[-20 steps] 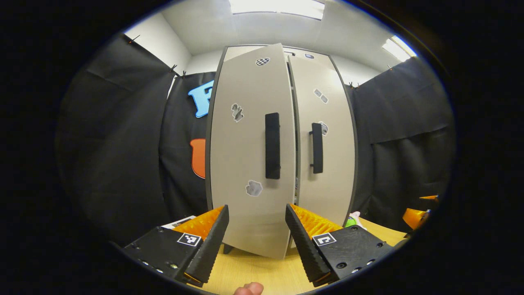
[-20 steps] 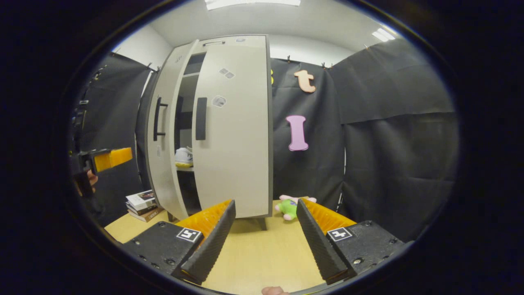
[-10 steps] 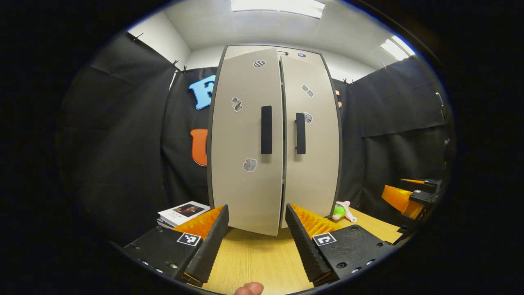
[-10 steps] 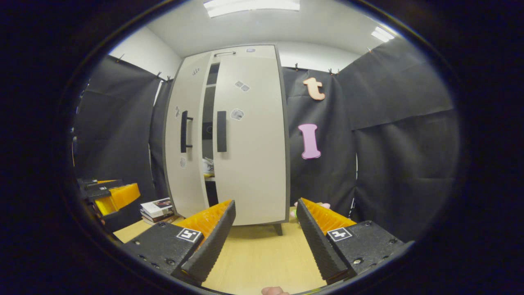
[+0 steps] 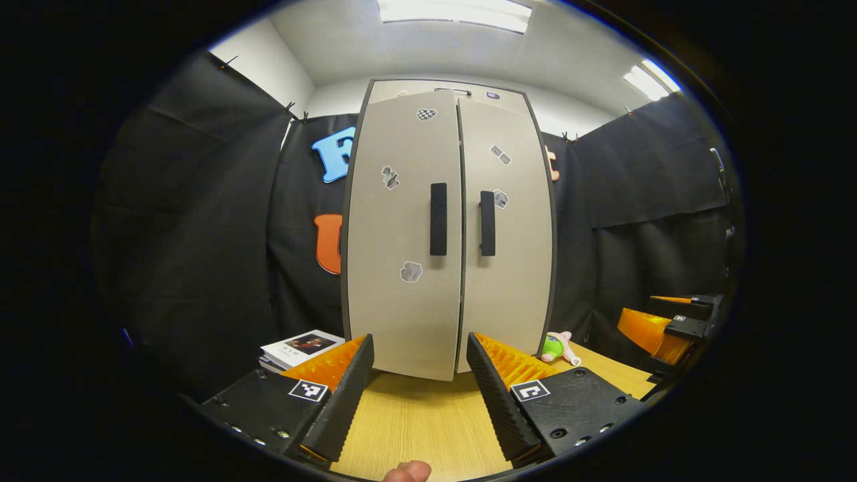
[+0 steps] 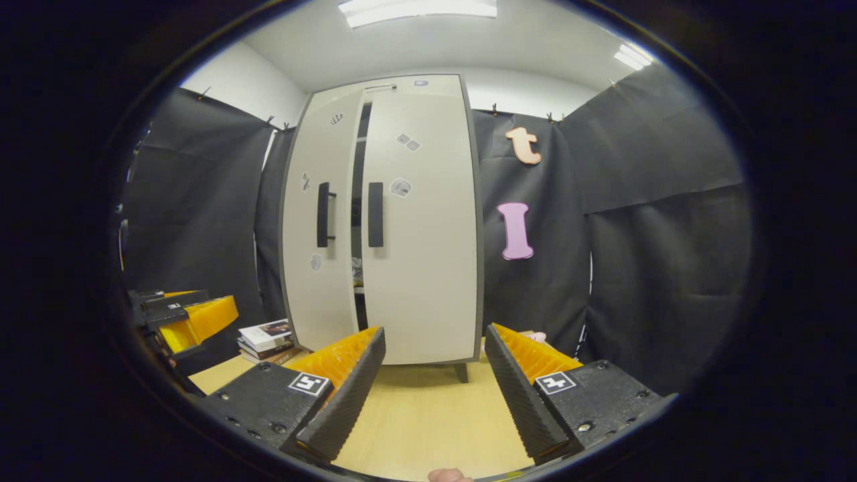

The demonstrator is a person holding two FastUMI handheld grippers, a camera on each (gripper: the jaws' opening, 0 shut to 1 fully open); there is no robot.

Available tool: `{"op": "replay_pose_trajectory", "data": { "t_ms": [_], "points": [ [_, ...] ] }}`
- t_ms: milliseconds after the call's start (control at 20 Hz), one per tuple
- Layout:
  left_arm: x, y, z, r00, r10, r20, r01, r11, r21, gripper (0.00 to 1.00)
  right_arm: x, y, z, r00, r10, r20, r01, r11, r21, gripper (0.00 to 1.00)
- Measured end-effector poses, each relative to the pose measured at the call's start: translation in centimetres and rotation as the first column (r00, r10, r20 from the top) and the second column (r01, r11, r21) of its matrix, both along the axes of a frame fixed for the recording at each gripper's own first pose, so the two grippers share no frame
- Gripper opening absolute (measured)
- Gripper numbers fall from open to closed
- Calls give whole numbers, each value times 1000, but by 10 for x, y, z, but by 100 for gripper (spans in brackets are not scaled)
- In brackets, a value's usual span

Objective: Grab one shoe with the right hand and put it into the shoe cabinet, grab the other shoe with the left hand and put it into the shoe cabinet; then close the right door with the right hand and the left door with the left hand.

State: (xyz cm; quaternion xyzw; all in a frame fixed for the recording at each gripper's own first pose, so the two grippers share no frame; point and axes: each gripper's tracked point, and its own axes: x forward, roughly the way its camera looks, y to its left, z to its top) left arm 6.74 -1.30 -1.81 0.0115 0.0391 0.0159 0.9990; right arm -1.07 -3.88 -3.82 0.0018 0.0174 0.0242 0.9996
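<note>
Looking through the left gripper view, I see my left gripper [image 5: 418,381] spread wide over the wooden table [image 5: 415,428], holding nothing. Ahead stands the shoe cabinet [image 5: 448,234], its left door [image 5: 402,234] and right door [image 5: 509,234] nearly flush, handles side by side. A stack of books [image 5: 298,348] lies at its left foot, a green plush toy [image 5: 556,346] at its right, and the other gripper sits far right.

From the right gripper view, my right gripper [image 6: 435,381] is likewise spread and empty. I see the cabinet from an angle: a narrow dark gap separates the doors. Something pale shows in the gap at mid-height, possibly a shoe [image 6: 357,270], though I can't make it out clearly.
</note>
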Motion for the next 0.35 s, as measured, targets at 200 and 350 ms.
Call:
{"op": "replay_pose_trajectory", "data": {
  "t_ms": [200, 350],
  "points": [
    [0, -3, -3, 1000, -1, -8, 1, 1000, 4, 84, -1, -3, -1, 1000, -1, 2, 1, 1000, 7, 97],
    [-1, -7, -1, 1000, -6, -5, 6, 1000, 7, 84, 0, -5, -1, 1000, -1, 2, 1, 1000, 8, 94]
  ]
}}
